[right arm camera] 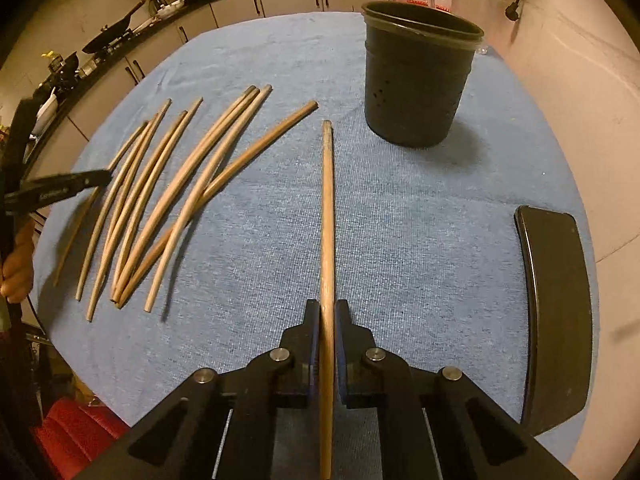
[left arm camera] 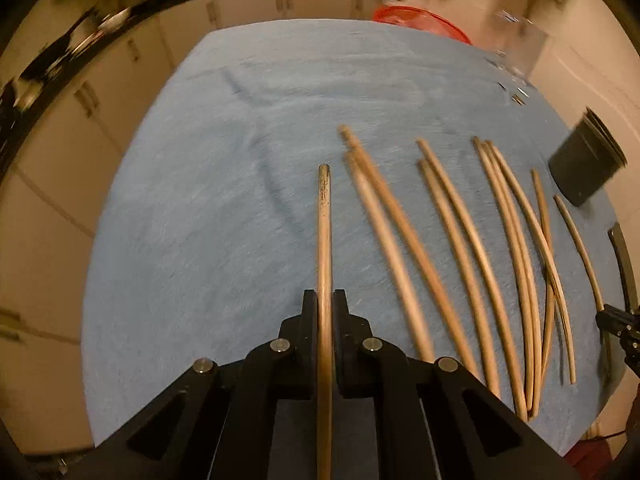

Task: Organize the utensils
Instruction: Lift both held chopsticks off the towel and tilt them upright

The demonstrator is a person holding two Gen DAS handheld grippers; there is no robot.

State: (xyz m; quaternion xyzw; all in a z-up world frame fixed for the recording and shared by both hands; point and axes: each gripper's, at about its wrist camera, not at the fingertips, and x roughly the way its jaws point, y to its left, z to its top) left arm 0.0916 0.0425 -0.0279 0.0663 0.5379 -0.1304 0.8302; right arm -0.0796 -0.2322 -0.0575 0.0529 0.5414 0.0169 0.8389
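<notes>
1. Both grippers are clenching: we are holding one chopstick (left arm camera: 325, 240) between the pads of the left gripper (left arm camera: 324, 300), and a second chopstick (right arm camera: 327, 216) between the pads of the right gripper (right arm camera: 325, 312). Each stick is running lengthwise down the gap and pointing out ahead of the fingers.

2. We are hovering over the blue towel (right arm camera: 400, 220), where the loose chopsticks (right arm camera: 160, 200) are lying in a rough fan, some crossing or touching each other. In the right wrist view they are sitting to the left of our held stick, near the left gripper's tip.

3. We are reading the black perforated holder (right arm camera: 418, 76) as the likely destination; it is standing upright on the towel, just beyond and right of the right-hand stick's tip. A flat black object (right arm camera: 556, 320) is lying at the towel's right edge; we cannot tell what it is.

4. We are judging these wooden sticks as light, stiff and smooth, so they may pivot or slide in a two-pad pinch. Taking hold near the middle is looking safest, with the stick aligned along the fingers.

5. We are expecting crossed sticks to disturb their neighbours when lifted.
</notes>
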